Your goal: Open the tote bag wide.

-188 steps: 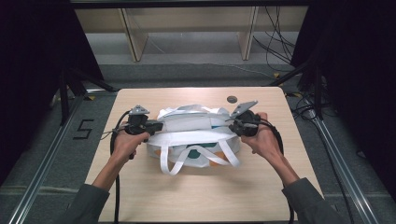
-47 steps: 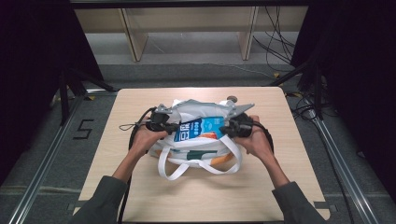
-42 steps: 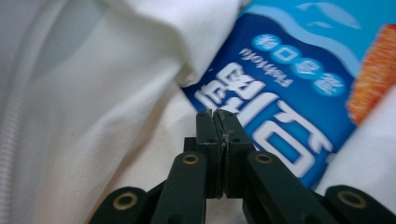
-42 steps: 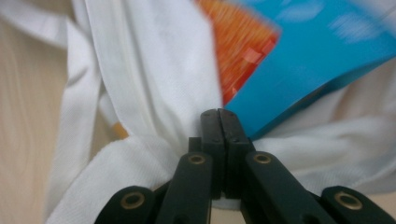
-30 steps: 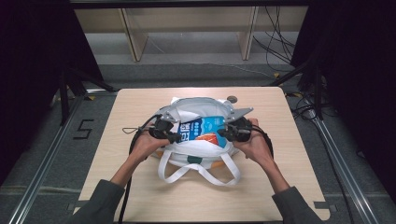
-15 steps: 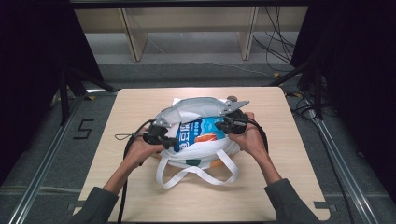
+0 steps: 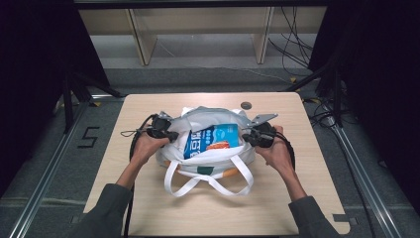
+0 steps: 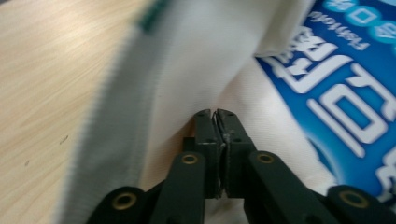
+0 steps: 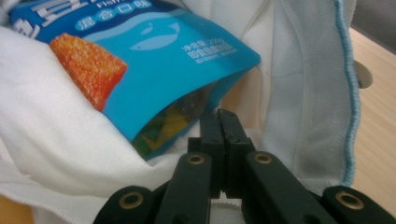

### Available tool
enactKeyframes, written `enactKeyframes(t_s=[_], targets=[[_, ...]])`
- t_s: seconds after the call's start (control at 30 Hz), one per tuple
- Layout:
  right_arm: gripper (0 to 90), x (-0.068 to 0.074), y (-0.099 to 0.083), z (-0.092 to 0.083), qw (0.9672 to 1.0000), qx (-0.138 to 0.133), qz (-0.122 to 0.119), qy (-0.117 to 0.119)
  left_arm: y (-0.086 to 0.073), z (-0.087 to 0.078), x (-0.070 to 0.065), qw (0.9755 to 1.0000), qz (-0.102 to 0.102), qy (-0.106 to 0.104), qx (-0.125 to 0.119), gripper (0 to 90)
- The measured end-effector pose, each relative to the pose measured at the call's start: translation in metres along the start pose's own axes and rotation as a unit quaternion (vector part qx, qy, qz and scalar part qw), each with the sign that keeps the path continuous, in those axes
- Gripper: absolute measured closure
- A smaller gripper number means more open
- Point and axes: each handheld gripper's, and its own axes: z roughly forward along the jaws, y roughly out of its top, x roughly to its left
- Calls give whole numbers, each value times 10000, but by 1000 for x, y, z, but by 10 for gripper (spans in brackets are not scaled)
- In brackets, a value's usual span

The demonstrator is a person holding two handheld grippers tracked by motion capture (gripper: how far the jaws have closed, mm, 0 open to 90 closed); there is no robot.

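High view: white bag [image 7: 208,158] at frame centre on table [image 7: 307,198], blue packet [image 7: 214,140] inside.
Left gripper [image 8: 215,113] view: jaws pinching bag cloth.
Right gripper [image 9: 217,113] view: jaws pinching cloth, packet upper left.

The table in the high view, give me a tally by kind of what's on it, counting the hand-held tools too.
White tote bag: 1
Blue snack packet, inside the bag: 1
Small dark round thing near the far edge: 1
Tools, left tool and right tool, each shut on the bag's cloth: 2
Total: 5
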Motion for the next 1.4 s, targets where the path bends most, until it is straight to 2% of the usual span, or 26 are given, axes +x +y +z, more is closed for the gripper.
enactKeyframes(t_s=[0.03, 0.07, 0.1, 0.13, 0.2, 0.23, 0.4, 0.43, 0.47, 0.6, 0.63, 0.67, 0.77, 0.8, 0.83, 0.87, 0.9, 0.93, 0.97, 1.0, 1.03, 1.1, 1.23, 1.37, 1.4], targets=[[900, 0, 3, -4, 9999, -49, -65, 99, 5, -8, -5, 9996, 70, -246, -72, 844], [900, 0, 3, -4, 9999, -49, -65, 99, 5, -8, -5, 9996, 70, -246, -72, 842], [900, 4, 6, -6, 9998, -173, -29, 113, 8, -12, -9, 9994, 70, -179, -297, 842], [900, 5, 9, -11, 9997, -192, -135, 114, 9, -15, -9, 9993, 41, -146, -340, 838], [900, 7, 11, -13, 9996, -245, -84, 120, 10, -18, -7, 9989, 27, -155, -437, 832], [900, 7, 13, -17, 9993, -318, -169, 141, 11, -22, -3, 9980, -126, -209, -590, 829], [900, 4, 13, -24, 9988, -452, -185, 73, 9, -33, 8, 9962, -311, -152, -794, 821], [900, 3, 12, -28, 9990, -413, -115, 114, 8, -36, 11, 9951, -397, -172, -893, 818], [900, 3, 12, -29, 9987, -485, -84, 95, 8, -41, 14, 9933, -526, -227, -1004, 815], [900, 2, 11, -34, 9985, -536, -37, 141, 7, -50, 15, 9922, -514, -298, -1096, 805], [900, 0, 11, -37, 9980, -614, -124, 116, 6, -55, 14, 9917, -516, -309, -1138, 801], [900, 2, 10, -39, 9980, -623, -32, 108, 6, -57, 14, 9917, -534, -337, -1122, 798], [897, 0, 9, -41, 9977, -659, -79, 105, 4, -62, 12, 9912, -490, -362, -1175, 790], [896, 1, 8, -44, 9979, -632, -47, 130, 4, -62, 11, 9903, -532, -363, -1235, 786], [895, 2, 8, -45, 9979, -629, -5, 127, 3, -64, 11, 9910, -468, -390, -1193, 784], [895, 1, 7, -46, 9978, -646, -74, 115, 3, -66, 10, 9910, -467, -396, -1192, 782], [895, 1, 6, -48, 9978, -652, -47, 107, 2, -67, 8, 9895, -543, -420, -1272, 781], [895, 1, 4, -49, 9978, -662, -38, 88, 1, -68, 8, 9892, -525, -443, -1292, 779], [894, -1, 2, -51, 9971, -742, -145, 99, 0, -71, 8, 9901, -438, -426, -1263, 775], [894, -1, 2, -51, 9971, -742, -145, 99, -1, -71, 6, 9886, -542, -428, -1336, 775], [891, 0, 0, -54, 9974, -713, -20, 110, -4, -73, 6, 9888, -481, -468, -1334, 769], [891, -2, -2, -55, 9973, -733, -15, 94, -6, -73, 5, 9881, -551, -509, -1341, 766], [886, -2, -5, -58, 9974, -710, 92, 112, -12, -77, 3, 9871, -530, -549, -1407, 756], [874, -4, -9, -60, 9970, -775, 14, 70, -17, -83, 0, 9863, -502, -564, -1465, 745], [864, -4, -10, -61, 9970, -772, 52, 64, -18, -84, -1, 9855, -544, -611, -1485, 742]])
